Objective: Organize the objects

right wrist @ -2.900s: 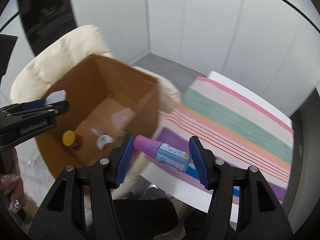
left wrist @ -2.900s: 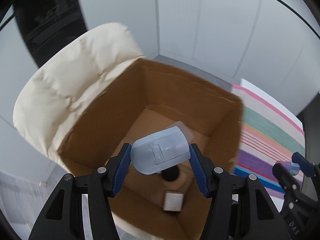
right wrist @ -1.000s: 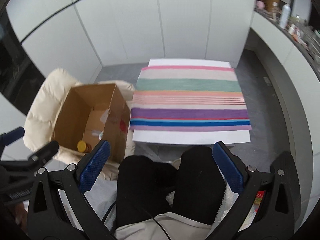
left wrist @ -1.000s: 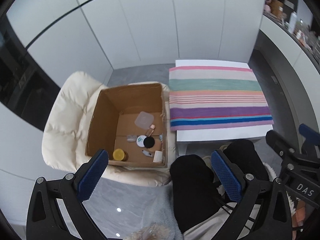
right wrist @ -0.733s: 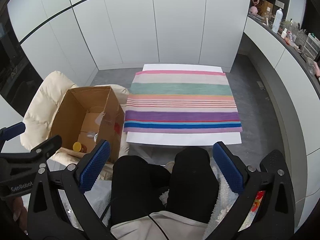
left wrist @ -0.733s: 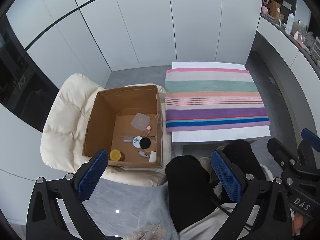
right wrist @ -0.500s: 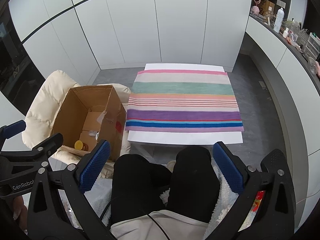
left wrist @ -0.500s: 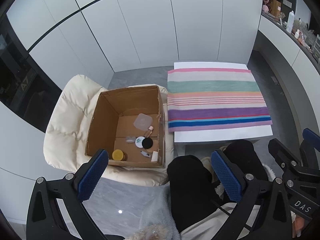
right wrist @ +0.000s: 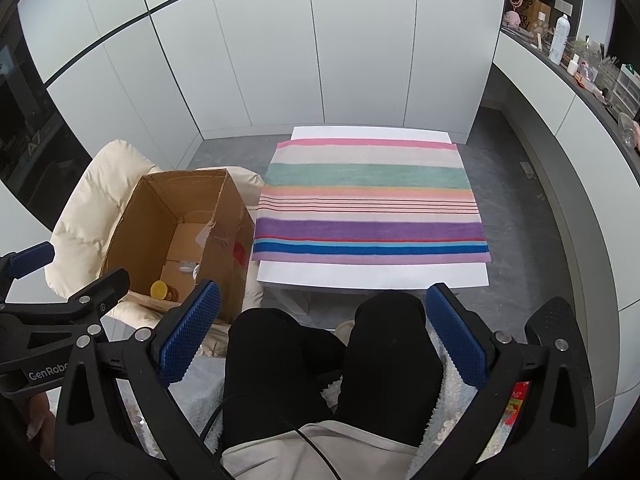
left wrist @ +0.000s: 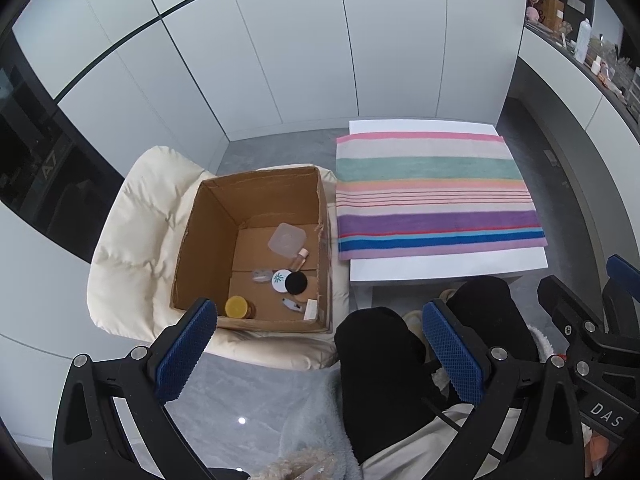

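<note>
Jaws on both grippers stand wide apart and hold nothing. Both the left gripper (left wrist: 320, 344) and the right gripper (right wrist: 322, 328) hang high above the seated person's black-clad knees, looking down.

All the small objects lie on the floor of an open cardboard box (left wrist: 208, 240), which rests on a cream padded chair (left wrist: 132, 232) just beside the bench (right wrist: 372, 274). A striped cloth (right wrist: 368, 204) covers the bench, with nothing on it.

Inside the box, a yellow-lidded jar (left wrist: 237, 306) stands near the front wall. A clear square lid (left wrist: 286, 239) lies flat. A small pink-capped bottle (left wrist: 299, 259) lies on its side, long axis running toward the box's far right corner, cap end farther away. A white round compact (left wrist: 281, 279) touches a black round puff (left wrist: 296, 282).

Judged from this, sorting looks nearly or fully finished. Risks: the box sits on soft padding and could tip if a gripper nudges its rim; the lying bottle might roll against its neighbours.
</note>
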The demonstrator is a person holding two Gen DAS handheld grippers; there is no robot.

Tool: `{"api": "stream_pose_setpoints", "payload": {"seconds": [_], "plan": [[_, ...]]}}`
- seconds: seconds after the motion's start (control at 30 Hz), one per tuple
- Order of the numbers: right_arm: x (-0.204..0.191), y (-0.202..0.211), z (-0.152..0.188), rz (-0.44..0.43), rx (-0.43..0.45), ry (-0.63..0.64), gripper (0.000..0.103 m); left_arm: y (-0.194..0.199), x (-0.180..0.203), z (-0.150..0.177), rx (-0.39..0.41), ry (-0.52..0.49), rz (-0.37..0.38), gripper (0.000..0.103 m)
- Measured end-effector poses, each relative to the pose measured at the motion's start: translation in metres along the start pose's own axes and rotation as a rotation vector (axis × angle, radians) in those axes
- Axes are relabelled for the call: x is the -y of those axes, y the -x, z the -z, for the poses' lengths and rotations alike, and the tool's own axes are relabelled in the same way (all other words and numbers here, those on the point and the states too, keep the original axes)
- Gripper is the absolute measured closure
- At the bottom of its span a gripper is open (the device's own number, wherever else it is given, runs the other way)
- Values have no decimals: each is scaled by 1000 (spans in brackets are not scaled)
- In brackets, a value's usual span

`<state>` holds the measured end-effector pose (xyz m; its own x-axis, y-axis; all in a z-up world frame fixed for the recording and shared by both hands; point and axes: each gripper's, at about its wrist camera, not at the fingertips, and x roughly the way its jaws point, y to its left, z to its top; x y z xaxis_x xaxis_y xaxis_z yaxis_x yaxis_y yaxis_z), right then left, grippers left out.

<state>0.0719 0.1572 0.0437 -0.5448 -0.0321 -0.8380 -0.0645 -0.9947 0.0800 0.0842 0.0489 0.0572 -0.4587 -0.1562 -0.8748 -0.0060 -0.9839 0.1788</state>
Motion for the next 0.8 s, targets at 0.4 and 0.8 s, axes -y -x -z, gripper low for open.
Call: {"api": "stream_pose_setpoints", "payload": {"seconds": [0.4,0.8], "plan": [[-1,-2,2,-9,-4,-2,0,-3,-1,1,-8,1,-6,0],[-2,-3,2,-18,-6,-12,0,-3,-2,1,-10,2,-5,0]]}}
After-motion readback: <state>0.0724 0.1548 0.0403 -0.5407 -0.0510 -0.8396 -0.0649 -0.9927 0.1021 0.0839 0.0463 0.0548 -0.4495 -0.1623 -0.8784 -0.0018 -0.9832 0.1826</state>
